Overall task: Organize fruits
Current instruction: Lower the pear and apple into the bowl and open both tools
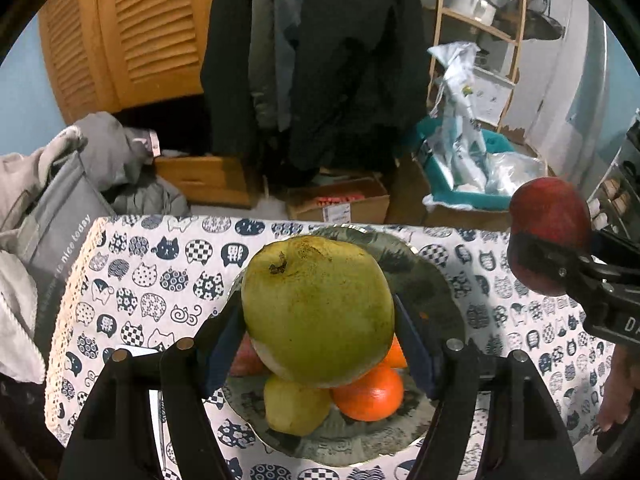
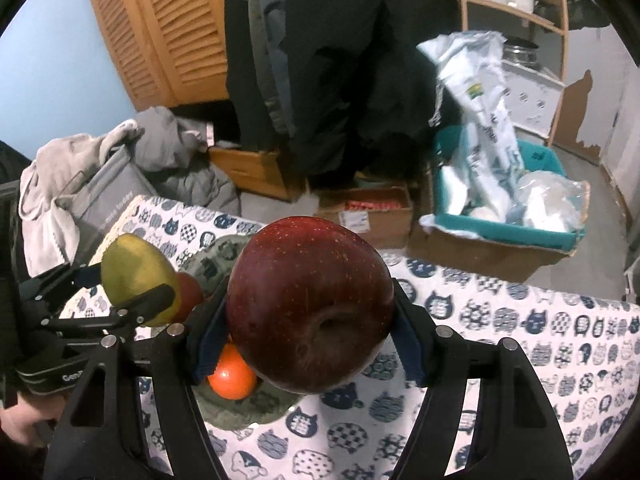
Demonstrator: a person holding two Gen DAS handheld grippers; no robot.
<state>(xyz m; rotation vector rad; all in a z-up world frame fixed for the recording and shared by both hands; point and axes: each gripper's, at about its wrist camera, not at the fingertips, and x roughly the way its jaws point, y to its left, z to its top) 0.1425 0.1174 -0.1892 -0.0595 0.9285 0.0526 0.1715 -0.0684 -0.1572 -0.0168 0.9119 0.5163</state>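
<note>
My left gripper [image 1: 318,316] is shut on a large green pear [image 1: 318,308], held above a grey-green plate [image 1: 424,280] on the cat-print tablecloth. On the plate lie a smaller yellow-green pear [image 1: 294,410], an orange [image 1: 370,394] and a reddish fruit [image 1: 244,362], partly hidden. My right gripper [image 2: 310,320] is shut on a dark red apple [image 2: 310,304], held just right of the plate [image 2: 248,404]. In the right wrist view the left gripper [image 2: 132,288] with the green pear [image 2: 138,276] shows at the left, over the orange [image 2: 232,374]. The red apple [image 1: 550,232] shows at the right edge of the left wrist view.
The table [image 1: 152,280] with the cat-print cloth ends at a far edge. Beyond it are cardboard boxes [image 1: 340,200], a teal bin with plastic bags [image 2: 504,216], hanging dark coats [image 1: 320,60], a wooden shelf [image 1: 480,28] and grey clothes and a bag [image 1: 60,208] at left.
</note>
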